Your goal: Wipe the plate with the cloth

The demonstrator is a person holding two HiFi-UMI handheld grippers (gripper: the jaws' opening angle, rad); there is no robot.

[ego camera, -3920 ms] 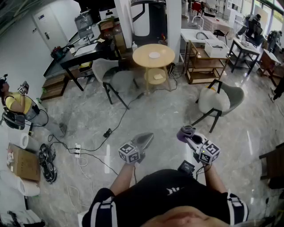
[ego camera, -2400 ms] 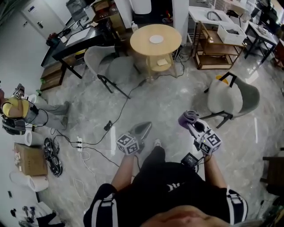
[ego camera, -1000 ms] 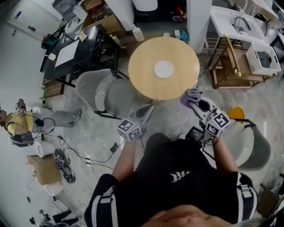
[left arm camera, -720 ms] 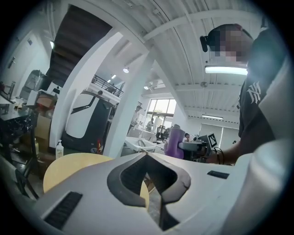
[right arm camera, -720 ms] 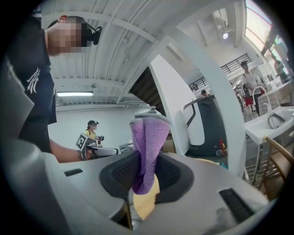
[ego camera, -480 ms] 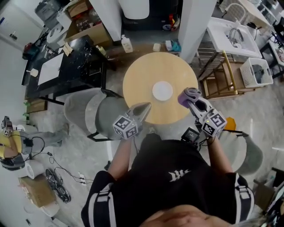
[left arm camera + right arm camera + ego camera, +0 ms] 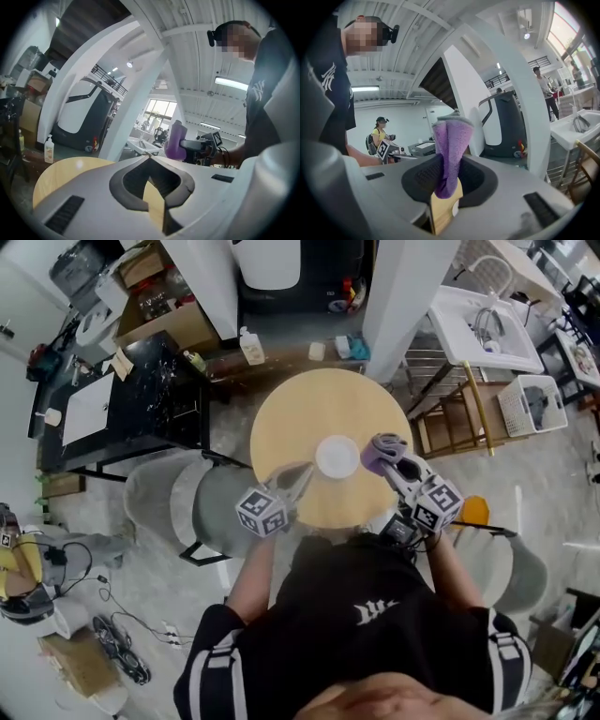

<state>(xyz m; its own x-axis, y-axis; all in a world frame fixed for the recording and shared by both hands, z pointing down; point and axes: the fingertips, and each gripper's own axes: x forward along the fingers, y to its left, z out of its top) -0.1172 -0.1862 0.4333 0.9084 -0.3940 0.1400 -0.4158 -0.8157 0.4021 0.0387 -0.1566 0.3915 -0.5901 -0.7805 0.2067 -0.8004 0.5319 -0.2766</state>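
Big change from a few seconds back: no more open floor ahead, now standing right at the round pale wooden table (image 7: 281,413) with both grippers out over its near edge. Means approach done, wiping not yet started.

Going from the left: left gripper (image 7: 302,472) pinched shut with nothing in it, hovering just left of the small white round plate (image 7: 337,456) sitting mid-table. Then right gripper (image 7: 389,461) clamped on the folded purple cloth (image 7: 378,452), just beside the plate's right rim, can't tell if touching.

Long axis of the cloth in line with the jaws, free end poking out past the tips, aimed up and left across the table.
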